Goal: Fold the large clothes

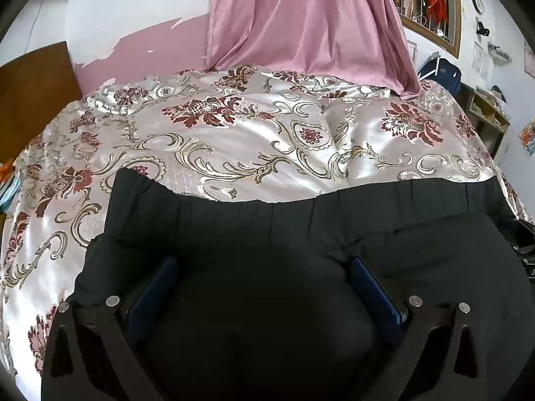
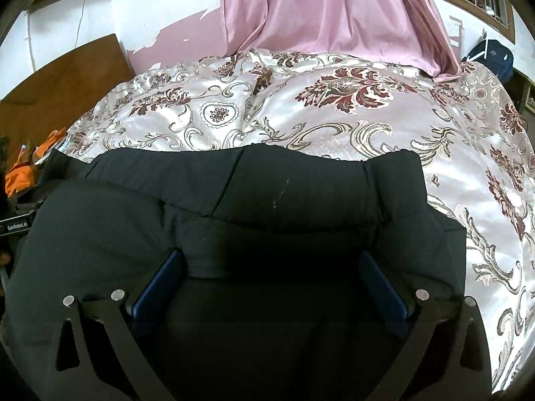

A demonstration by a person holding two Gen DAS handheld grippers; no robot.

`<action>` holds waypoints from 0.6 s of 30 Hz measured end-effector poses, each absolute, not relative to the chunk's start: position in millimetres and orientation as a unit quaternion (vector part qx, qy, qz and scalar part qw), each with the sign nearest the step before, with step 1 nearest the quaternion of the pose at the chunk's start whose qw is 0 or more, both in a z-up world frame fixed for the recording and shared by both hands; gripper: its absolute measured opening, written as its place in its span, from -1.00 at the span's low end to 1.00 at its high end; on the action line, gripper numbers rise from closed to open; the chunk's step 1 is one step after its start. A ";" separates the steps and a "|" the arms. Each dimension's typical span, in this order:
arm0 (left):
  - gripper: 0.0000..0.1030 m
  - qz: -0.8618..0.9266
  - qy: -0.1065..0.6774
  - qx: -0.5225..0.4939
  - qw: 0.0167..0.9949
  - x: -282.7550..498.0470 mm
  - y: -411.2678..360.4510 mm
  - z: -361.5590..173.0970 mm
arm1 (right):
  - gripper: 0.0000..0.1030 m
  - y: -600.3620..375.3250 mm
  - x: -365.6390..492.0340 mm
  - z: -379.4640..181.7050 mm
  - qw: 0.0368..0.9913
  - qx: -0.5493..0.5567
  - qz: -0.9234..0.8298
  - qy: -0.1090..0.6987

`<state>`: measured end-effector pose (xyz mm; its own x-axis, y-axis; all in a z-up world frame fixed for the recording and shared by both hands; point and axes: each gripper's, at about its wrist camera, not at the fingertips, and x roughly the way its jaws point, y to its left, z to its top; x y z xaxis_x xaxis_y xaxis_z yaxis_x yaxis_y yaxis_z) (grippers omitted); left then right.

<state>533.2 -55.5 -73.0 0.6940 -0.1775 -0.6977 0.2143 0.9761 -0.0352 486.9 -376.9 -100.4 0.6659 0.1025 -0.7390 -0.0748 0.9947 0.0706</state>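
Mostly flat, the black garment (image 1: 301, 227) (image 2: 267, 193) lies faintly creased.

Both wrist views sit low and close over the black garment (image 1: 254, 227), which fills each lower frame; each faces forward across the floral bedspread (image 1: 234, 140) toward the pink curtain (image 1: 301, 16) at top centre; the left view catches the window (image 1: 431, 3) at upper right; the right view shows the wooden board (image 2: 63, 83) at left.
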 end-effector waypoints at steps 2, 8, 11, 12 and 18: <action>1.00 -0.105 0.375 0.025 0.921 533.6 -55.4 -73.5 | 0.99 -377.2 487.1 -100.4 0.913 0.017 0.048 0.405; 1.00 -0.105 0.372 0.026 0.922 533.9 -55.4 -74.5 | 0.99 -378.0 487.5 -99.8 0.914 0.018 0.049 0.403; 1.00 -0.104 0.371 0.026 0.922 533.7 -55.7 -74.5 | 0.99 -378.8 488.2 -99.1 0.915 0.018 0.048 0.400; 1.00 -0.104 0.369 0.027 0.923 532.4 -56.6 -74.2 | 0.99 -378.7 488.1 -99.4 0.915 0.017 0.048 0.399; 1.00 -0.103 0.361 0.027 0.926 531.3 -57.2 -74.7 | 0.98 -376.5 485.0 -100.3 0.919 0.011 0.043 0.393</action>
<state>531.3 -57.2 -74.7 0.7173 -0.1722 -0.6751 0.2110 0.9772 -0.0251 485.0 -376.5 -100.3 0.6882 0.0872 -0.7203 -0.0696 0.9961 0.0541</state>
